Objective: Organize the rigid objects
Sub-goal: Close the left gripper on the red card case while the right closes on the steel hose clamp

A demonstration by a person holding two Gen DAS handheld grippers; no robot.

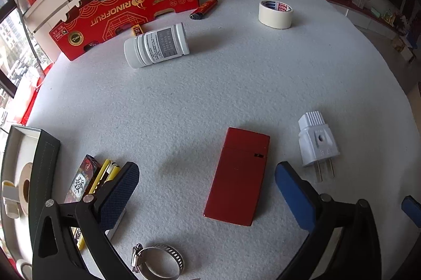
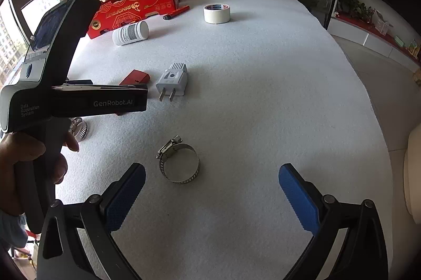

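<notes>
Spread hand-held gripper (image 1: 206, 190) above red case (image 1: 238, 176)

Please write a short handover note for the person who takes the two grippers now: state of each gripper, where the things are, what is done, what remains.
Left gripper: open, empty, above the red flat case.
Right gripper: open, empty, just short of a hose clamp.
Done, it seems: the dark tray at the left edge already holds a tape roll; lighters and a small box lie beside it.
Left on the white mat: red case, white plug, second hose clamp, white bottle lying on its side, masking tape, red lighter by the red carton.
</notes>
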